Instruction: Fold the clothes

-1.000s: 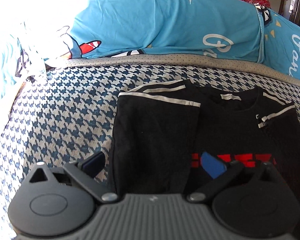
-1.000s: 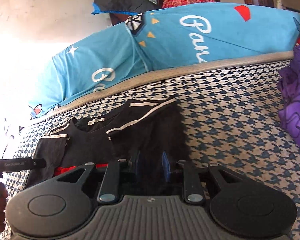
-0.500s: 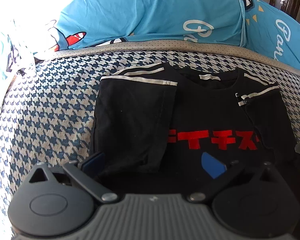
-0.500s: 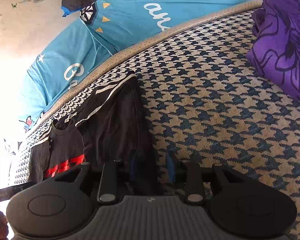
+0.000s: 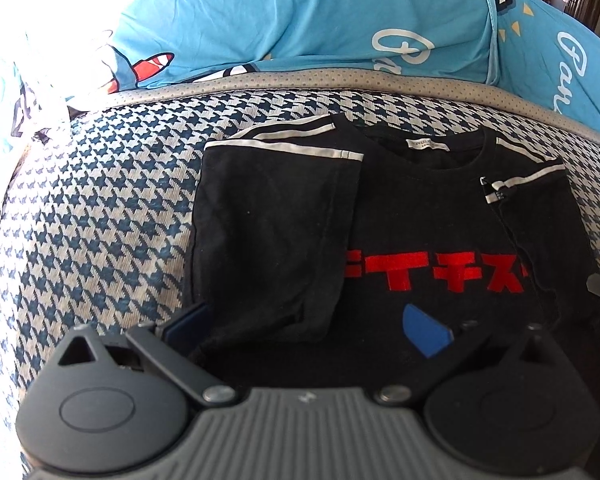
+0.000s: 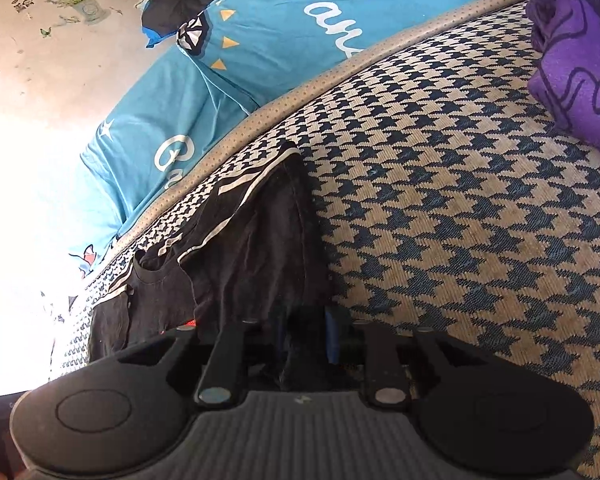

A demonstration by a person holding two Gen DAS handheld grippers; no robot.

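The bed (image 5: 100,216) carries my black shirt (image 5: 428,216), lying flat near its far edge beside the blue bedding (image 5: 300,20). One side panel is already folded in over the chest; the other side and the final halving are left, I judge. My left tool (image 5: 304,322) hovers wide open over the hem. My right tool (image 6: 306,338) is closing, cloth between its pads.

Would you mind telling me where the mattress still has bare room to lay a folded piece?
Bare houndstooth mattress lies left of the black T-shirt, up to the blue bedding. Another free patch runs between the shirt's right edge and the purple cloth. It is crowded at the near hem, under both tools.
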